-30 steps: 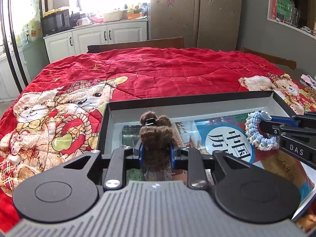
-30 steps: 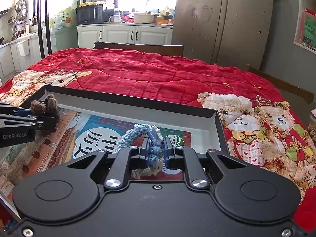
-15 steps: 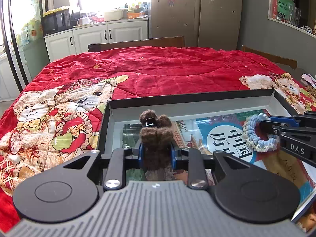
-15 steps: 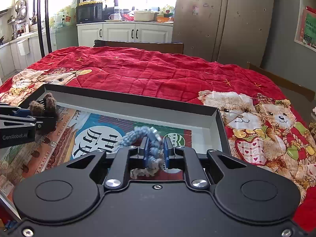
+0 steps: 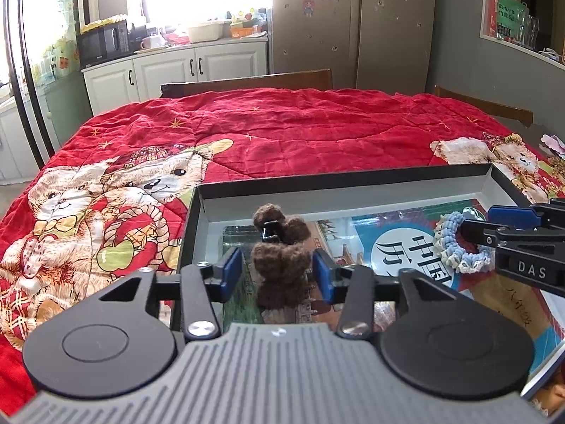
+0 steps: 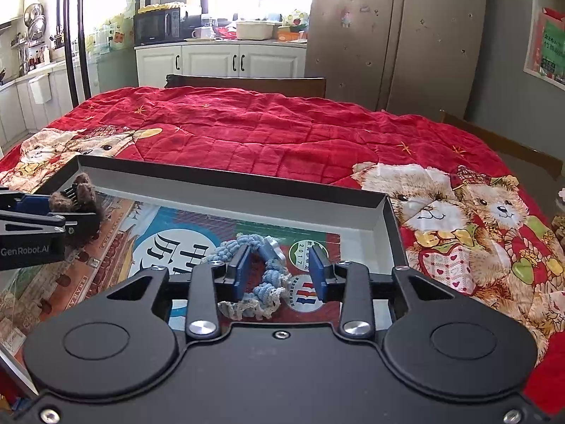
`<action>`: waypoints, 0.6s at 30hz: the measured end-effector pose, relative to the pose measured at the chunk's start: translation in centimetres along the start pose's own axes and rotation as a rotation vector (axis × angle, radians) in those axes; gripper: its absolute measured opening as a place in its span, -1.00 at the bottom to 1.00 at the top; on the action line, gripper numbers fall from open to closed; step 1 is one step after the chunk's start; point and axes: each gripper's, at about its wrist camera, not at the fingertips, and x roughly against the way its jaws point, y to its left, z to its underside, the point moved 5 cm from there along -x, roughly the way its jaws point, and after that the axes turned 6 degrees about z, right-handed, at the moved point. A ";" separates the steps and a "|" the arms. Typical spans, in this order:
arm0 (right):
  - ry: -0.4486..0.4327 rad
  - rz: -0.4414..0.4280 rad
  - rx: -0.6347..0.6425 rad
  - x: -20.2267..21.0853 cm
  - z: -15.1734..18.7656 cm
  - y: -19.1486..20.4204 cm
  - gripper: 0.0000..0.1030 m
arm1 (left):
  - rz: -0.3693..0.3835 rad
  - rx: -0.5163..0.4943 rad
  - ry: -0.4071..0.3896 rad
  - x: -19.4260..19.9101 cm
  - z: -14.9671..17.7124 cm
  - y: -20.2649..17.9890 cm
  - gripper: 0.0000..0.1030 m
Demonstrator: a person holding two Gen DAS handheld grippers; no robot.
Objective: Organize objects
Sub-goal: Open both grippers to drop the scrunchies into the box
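A brown fuzzy hair clip (image 5: 280, 258) stands in the left part of the black box (image 5: 339, 180), between the spread pads of my left gripper (image 5: 279, 274), which is open around it. It also shows in the right wrist view (image 6: 79, 199). A blue and cream crocheted scrunchie (image 6: 259, 279) lies on the printed paper in the box, between the open pads of my right gripper (image 6: 280, 275). The scrunchie also shows in the left wrist view (image 5: 459, 247).
The box (image 6: 229, 180) sits on a red teddy-bear quilt (image 5: 282, 130) that covers the table. Wooden chair backs (image 6: 247, 83) stand at the far edge. White kitchen cabinets and a refrigerator are behind.
Both grippers have opened: the left let go of the brown hair clip and the right let go of the scrunchie, which now rests on the box floor.
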 end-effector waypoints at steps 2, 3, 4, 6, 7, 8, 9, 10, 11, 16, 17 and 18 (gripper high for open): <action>-0.005 0.002 -0.001 0.1 -0.1 0.0 -0.20 | -0.003 -0.006 -0.005 0.1 -0.1 -0.1 0.27; -0.007 0.001 0.000 0.2 -0.1 0.0 -0.17 | -0.007 -0.009 -0.008 0.2 -0.1 -0.1 0.30; -0.010 0.002 0.000 0.2 -0.1 0.0 -0.16 | -0.010 -0.010 -0.011 0.3 -0.1 -0.1 0.32; -0.017 0.002 0.000 0.4 -0.1 0.0 -0.10 | -0.014 -0.007 -0.017 0.4 -0.2 0.0 0.38; -0.020 0.002 0.000 0.5 -0.1 -0.1 -0.08 | -0.016 -0.003 -0.021 0.5 -0.2 0.0 0.40; -0.024 0.003 0.000 0.6 -0.2 -0.1 -0.05 | -0.016 0.000 -0.026 0.7 -0.3 0.1 0.43; -0.028 0.004 -0.001 0.7 -0.2 -0.1 -0.01 | -0.017 0.002 -0.030 0.8 -0.3 0.1 0.44; -0.031 0.004 -0.001 0.8 -0.2 -0.1 0.02 | -0.018 0.001 -0.035 1.0 -0.4 0.1 0.44; -0.034 0.005 -0.001 0.9 -0.3 -0.1 0.06 | -0.019 0.000 -0.039 1.1 -0.4 0.1 0.45; -0.048 0.007 0.000 1.5 -0.4 -0.3 0.22 | -0.021 -0.004 -0.057 1.9 -0.7 0.0 0.52; -0.049 0.007 0.000 1.6 -0.4 -0.3 0.25 | -0.020 -0.004 -0.059 2.0 -0.7 0.0 0.53; -0.051 0.007 -0.001 1.7 -0.4 -0.3 0.28 | -0.020 -0.004 -0.061 2.1 -0.7 -0.1 0.54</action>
